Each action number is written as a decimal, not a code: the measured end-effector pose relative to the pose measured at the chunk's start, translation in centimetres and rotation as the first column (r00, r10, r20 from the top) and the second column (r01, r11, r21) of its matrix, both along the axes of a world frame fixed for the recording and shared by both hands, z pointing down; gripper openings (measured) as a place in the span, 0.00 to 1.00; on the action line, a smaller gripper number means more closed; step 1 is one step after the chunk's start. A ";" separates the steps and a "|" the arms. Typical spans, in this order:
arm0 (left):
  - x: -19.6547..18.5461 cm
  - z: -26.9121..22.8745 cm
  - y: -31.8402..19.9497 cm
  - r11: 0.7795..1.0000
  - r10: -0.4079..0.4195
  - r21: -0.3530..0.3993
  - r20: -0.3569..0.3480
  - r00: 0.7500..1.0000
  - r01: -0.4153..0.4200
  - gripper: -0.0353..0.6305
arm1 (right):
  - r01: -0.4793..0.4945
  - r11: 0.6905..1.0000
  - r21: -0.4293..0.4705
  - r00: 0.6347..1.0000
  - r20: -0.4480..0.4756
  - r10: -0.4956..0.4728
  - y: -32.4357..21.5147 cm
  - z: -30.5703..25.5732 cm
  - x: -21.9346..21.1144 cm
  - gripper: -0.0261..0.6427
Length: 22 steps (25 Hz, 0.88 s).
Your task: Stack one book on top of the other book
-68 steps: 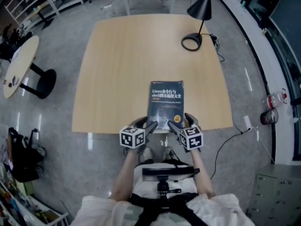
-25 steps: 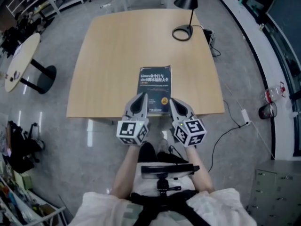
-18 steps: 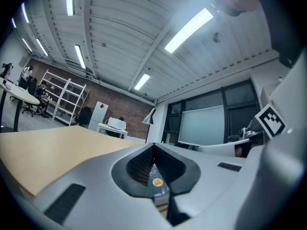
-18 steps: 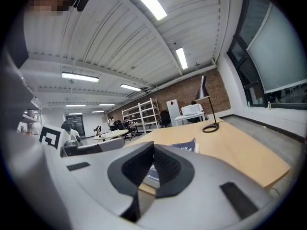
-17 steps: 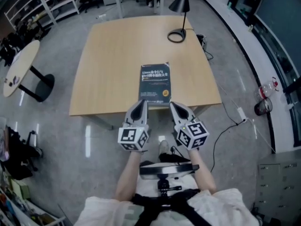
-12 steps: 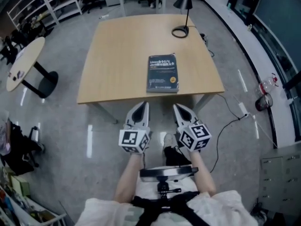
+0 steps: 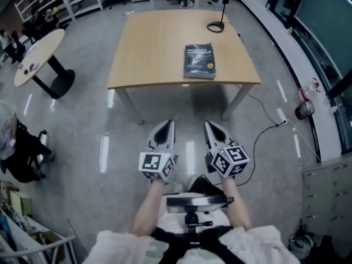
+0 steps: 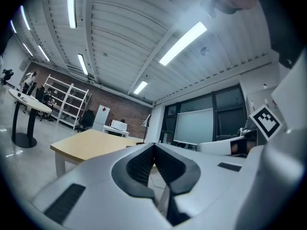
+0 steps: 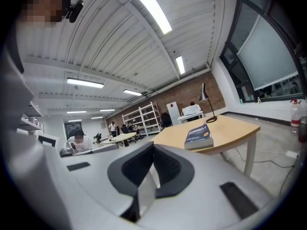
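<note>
1. The left gripper (image 7: 165, 131) and right gripper (image 7: 213, 130) both have their jaws pressed together with nothing between them. They hang side by side over the floor, well apart from the table (image 7: 148, 48).
2. The book (image 7: 198, 61) lies flat at 12 o'clock from the grippers, near the table's front edge.
3. It looks thick, stiff and fairly heavy, and its cover is probably slick. Taking its long edges at 3 and 9 o'clock seems safest.
4. The tabletop is open from 9 to 11 o'clock of the book, and a lamp (image 7: 215, 27) stands at 1 o'clock.

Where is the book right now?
In the head view, the book lies on the table, by its near right edge, with the lamp beyond it.
</note>
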State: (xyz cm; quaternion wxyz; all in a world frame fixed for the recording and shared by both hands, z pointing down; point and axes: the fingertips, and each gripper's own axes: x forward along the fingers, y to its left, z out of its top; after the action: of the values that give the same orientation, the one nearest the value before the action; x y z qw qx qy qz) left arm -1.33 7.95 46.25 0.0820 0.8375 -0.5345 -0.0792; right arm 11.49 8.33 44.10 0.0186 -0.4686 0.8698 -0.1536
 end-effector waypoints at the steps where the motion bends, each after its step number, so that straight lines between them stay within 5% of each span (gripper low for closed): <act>1: 0.2 -0.4 1.1 1.000 0.006 0.005 0.001 1.000 -0.006 0.07 | -0.006 1.000 0.005 1.000 0.006 0.006 1.1 -0.3 0.1 0.04; 10: 3.4 -1.6 12.3 1.000 -0.008 0.006 0.006 1.000 0.008 0.07 | -0.054 0.999 -0.009 0.996 0.065 0.054 13.0 -0.1 5.4 0.04; 22: 4.9 -3.3 25.4 0.996 -0.084 0.034 0.027 0.996 0.083 0.07 | 0.013 0.998 0.057 1.000 0.003 -0.014 24.8 -2.5 7.7 0.04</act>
State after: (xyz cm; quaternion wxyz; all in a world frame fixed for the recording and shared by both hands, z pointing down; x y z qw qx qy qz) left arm 3.59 33.31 42.93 0.0571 0.8166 -0.5689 -0.0793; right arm 19.21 33.12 41.62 0.0325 -0.4617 0.8769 -0.1298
